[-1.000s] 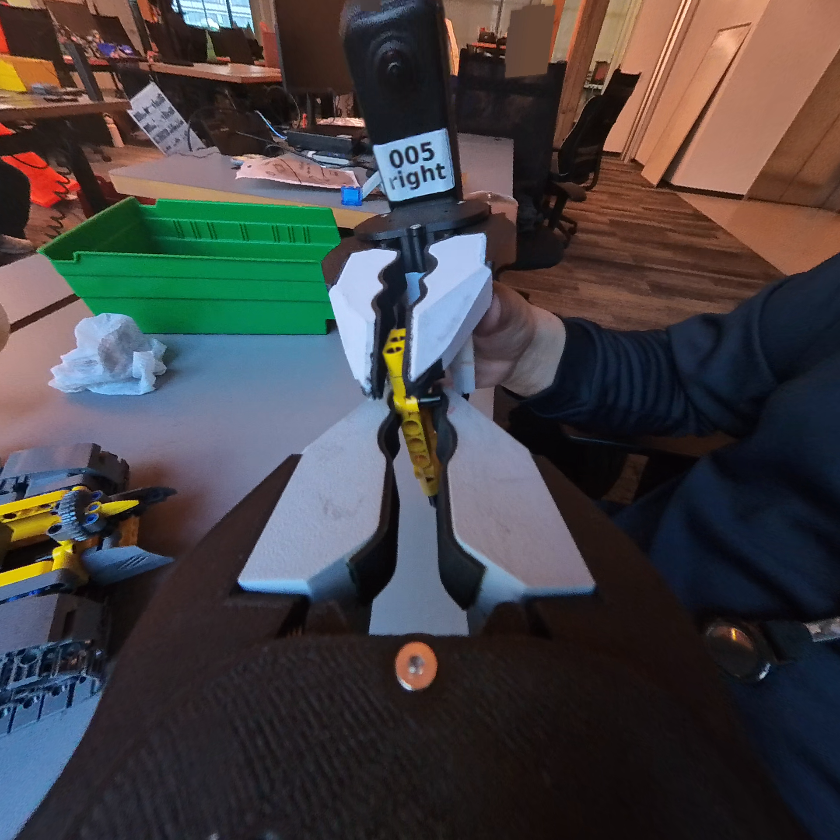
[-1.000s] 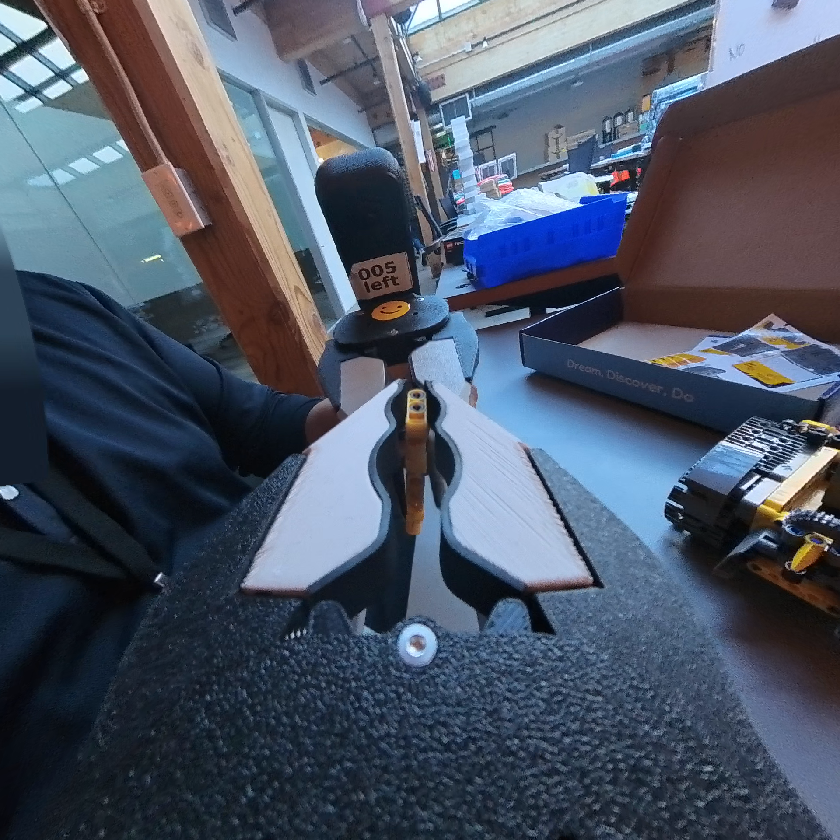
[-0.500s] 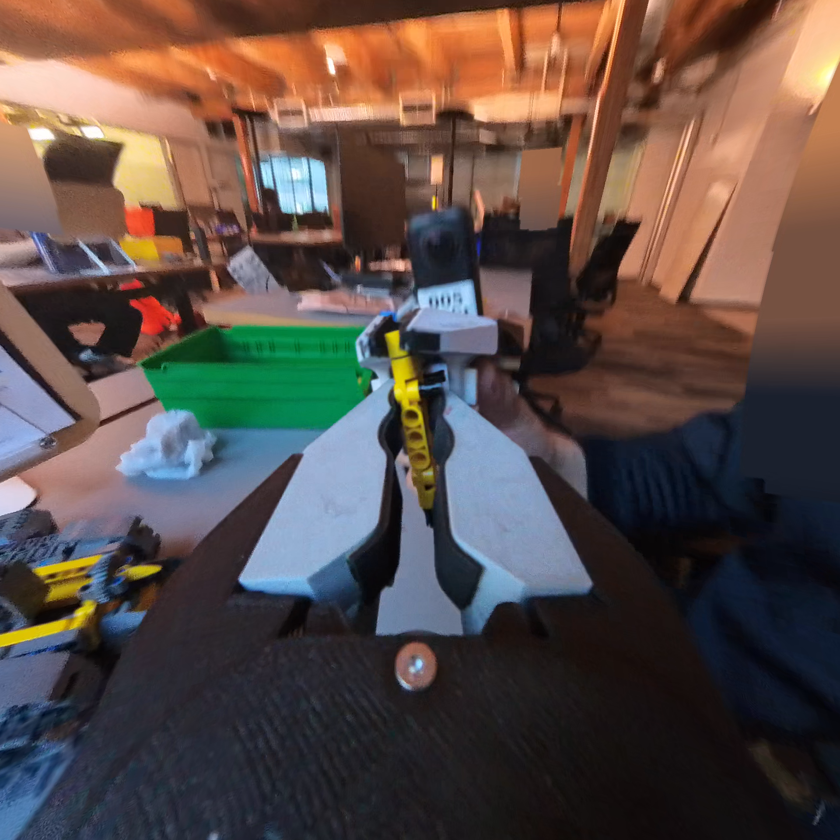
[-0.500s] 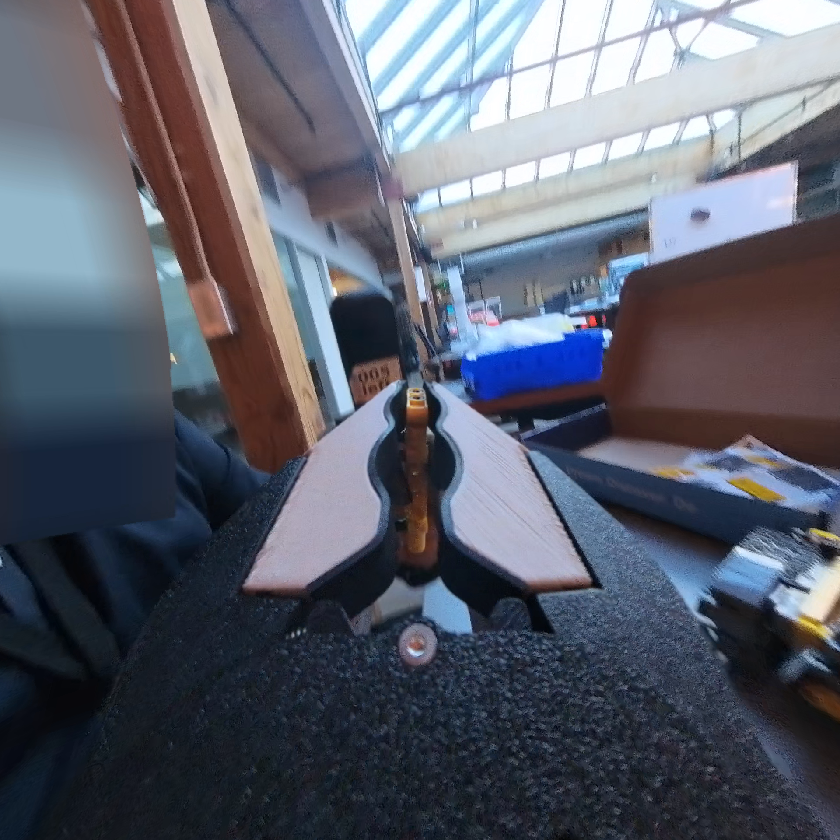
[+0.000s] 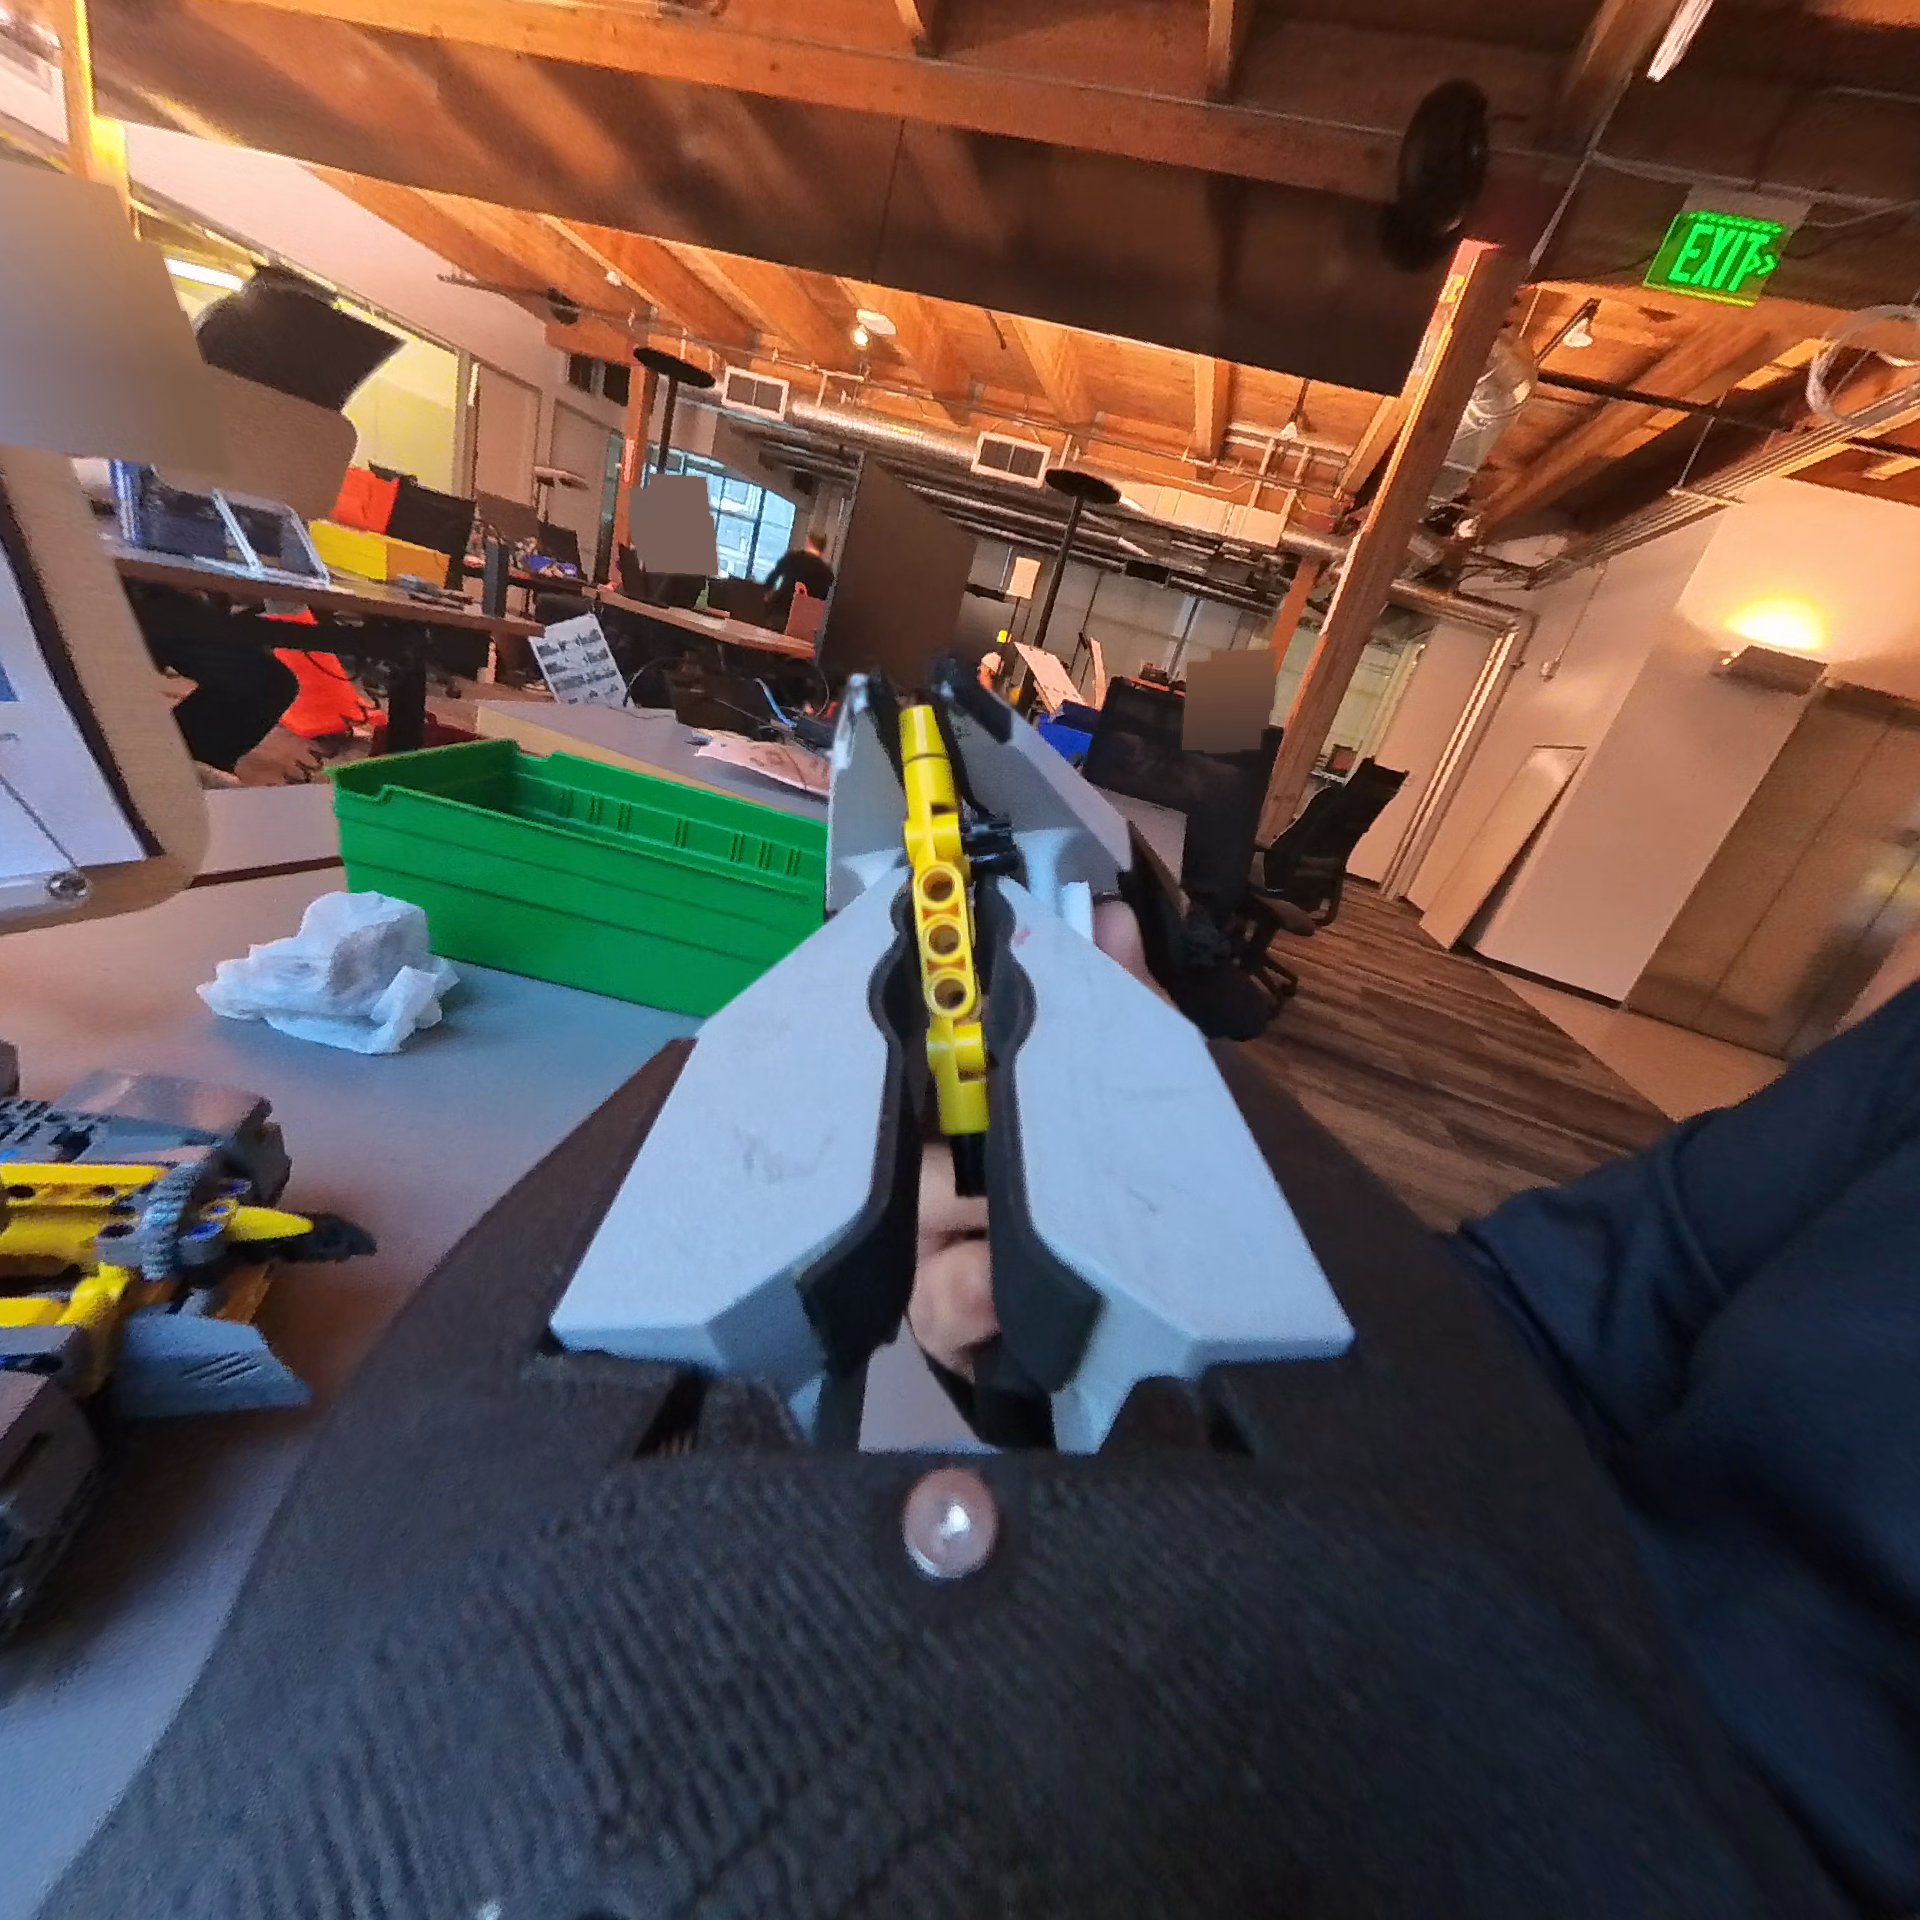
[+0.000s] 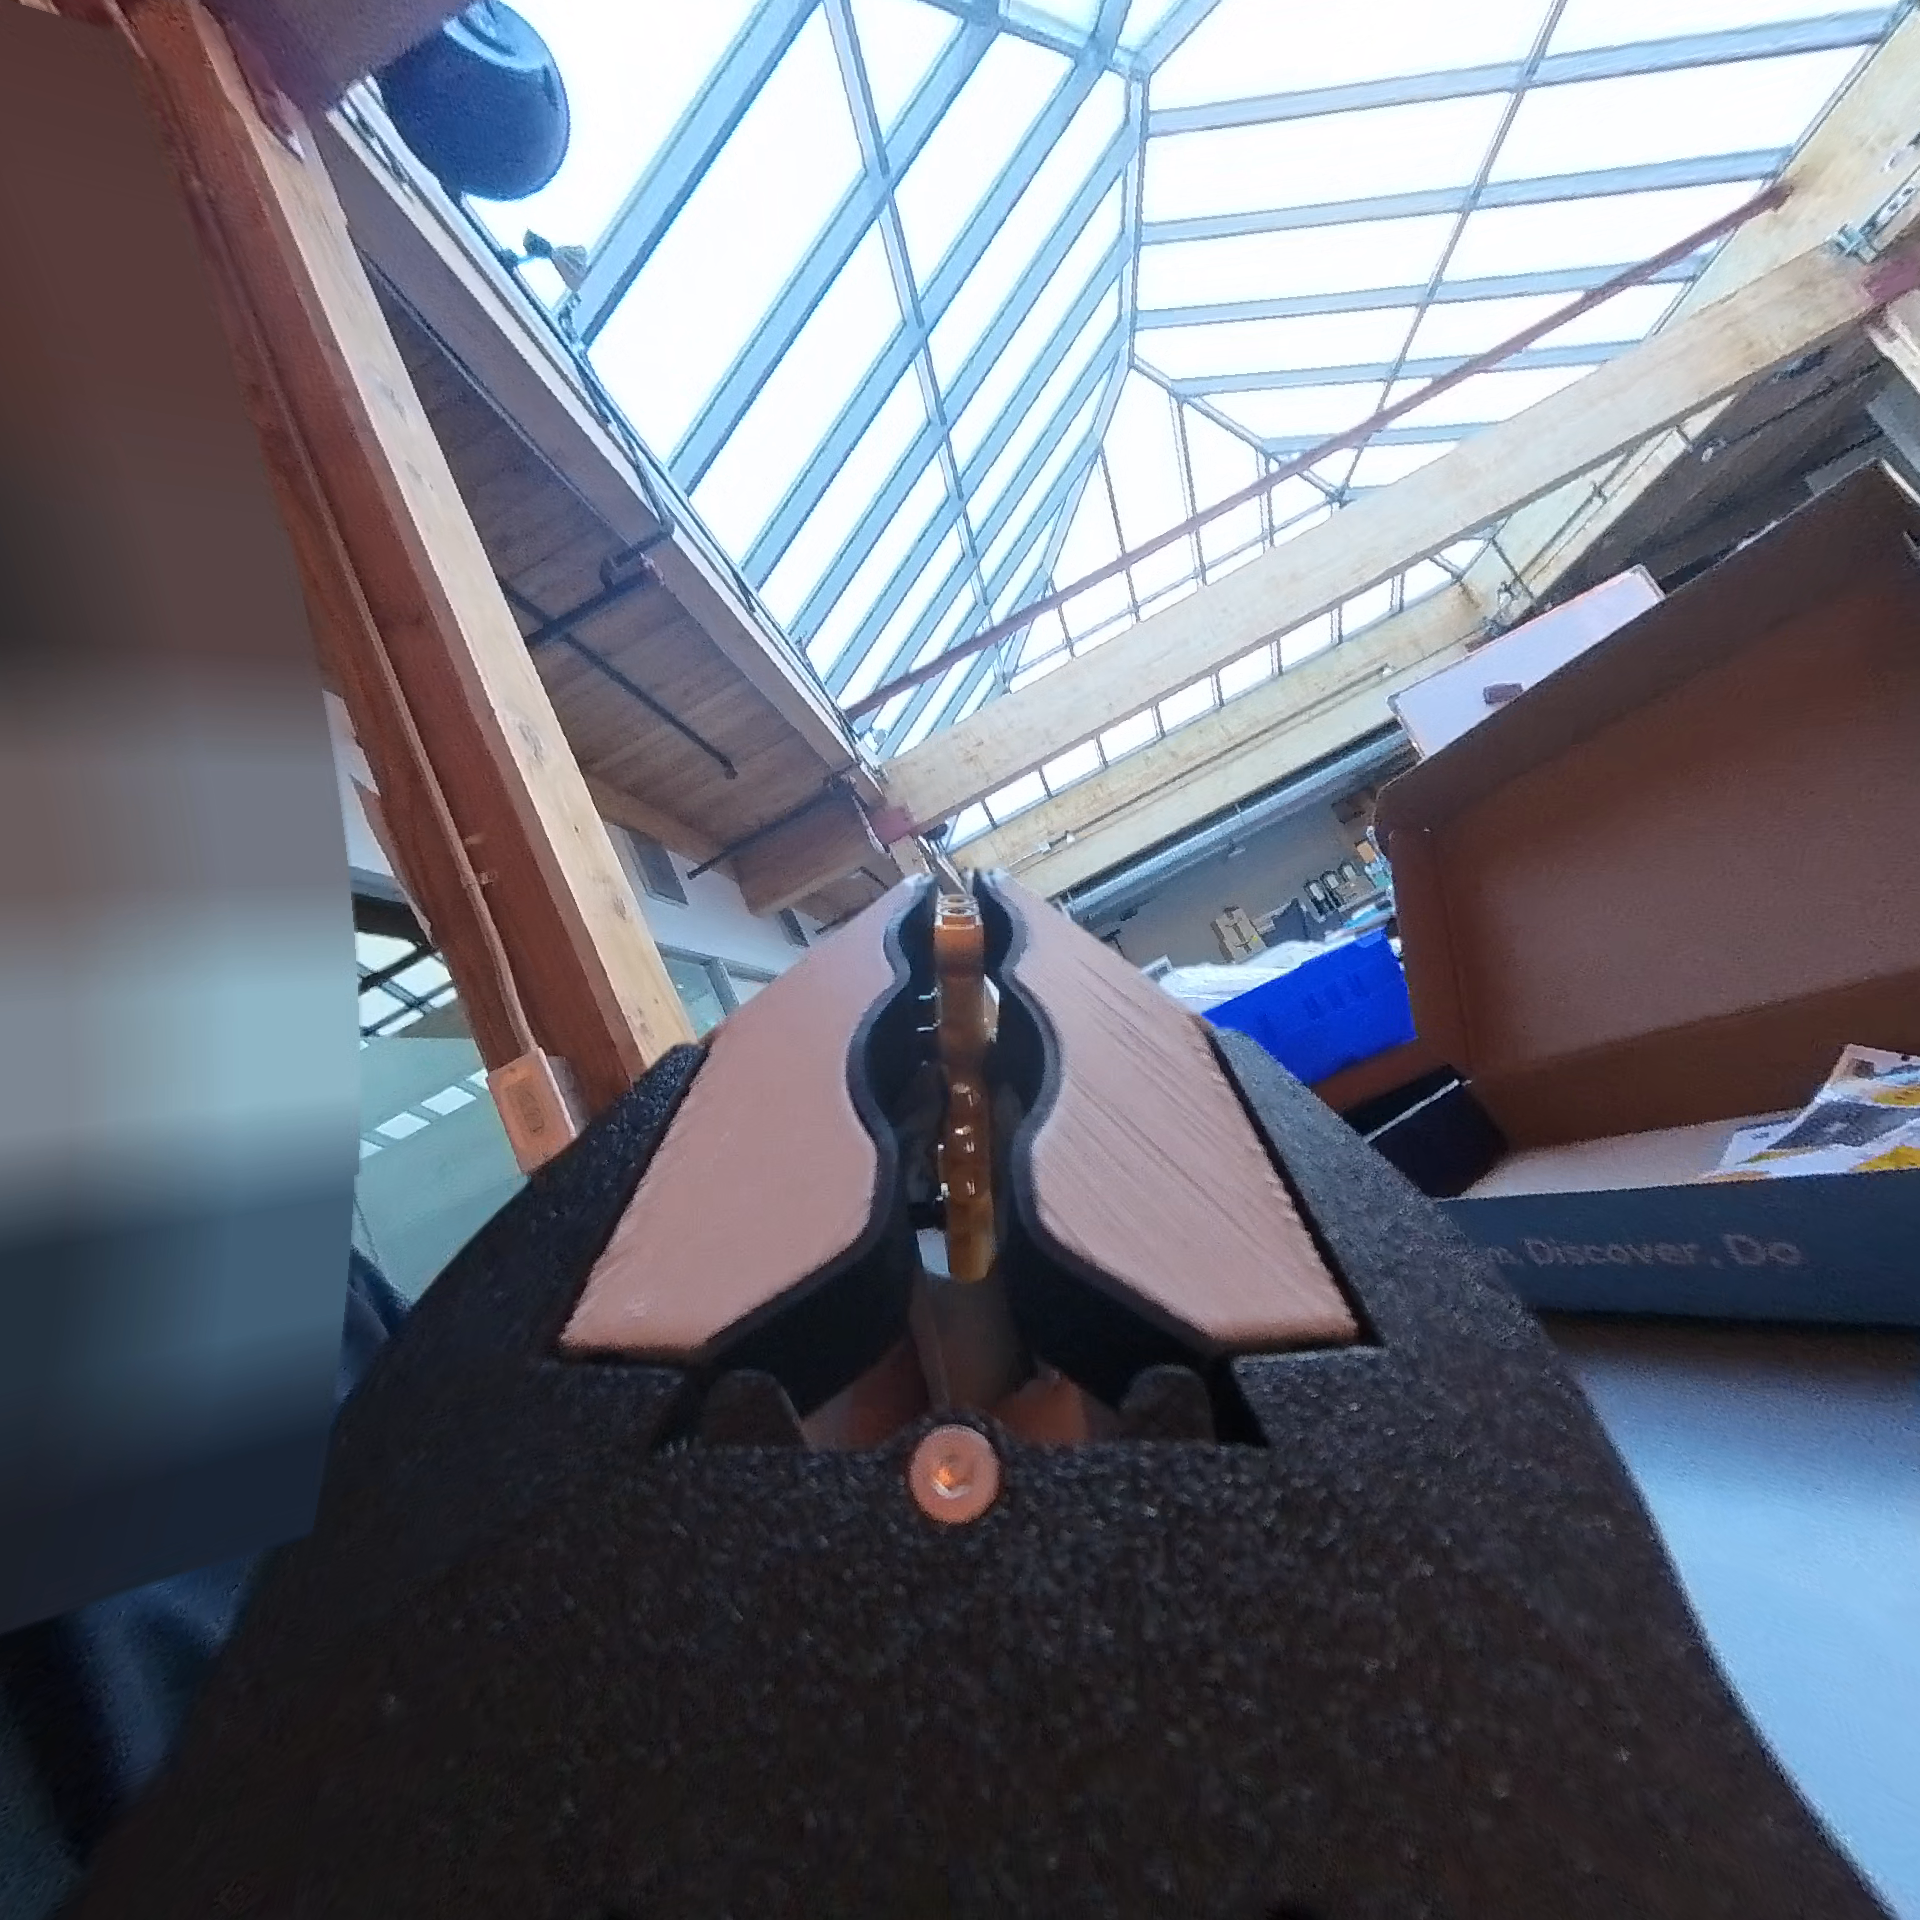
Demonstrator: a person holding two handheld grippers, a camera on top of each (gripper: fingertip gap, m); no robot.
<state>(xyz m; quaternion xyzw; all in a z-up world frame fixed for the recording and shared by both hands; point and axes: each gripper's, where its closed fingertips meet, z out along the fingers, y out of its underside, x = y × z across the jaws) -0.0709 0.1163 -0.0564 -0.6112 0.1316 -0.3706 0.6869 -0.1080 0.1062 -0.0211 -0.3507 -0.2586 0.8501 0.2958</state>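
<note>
While both jaws clamp it, yellow beam [image 5: 940,940] spans between them.

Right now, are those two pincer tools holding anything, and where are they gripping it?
Both hold one yellow perforated toy beam. The left gripper pinches its lower half; the right gripper clamps its upper end from the opposite side.

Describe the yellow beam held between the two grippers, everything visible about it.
The yellow beam is a narrow piece of glossy plastic with a row of round holes along its face and a black pin at its side. It stands nearly upright in the air, above the table's edge. The left hand-held gripper is closed on its lower half; the right hand-held gripper clamps its upper end from the far side. In the right wrist view it shows edge-on and shaded.
</note>
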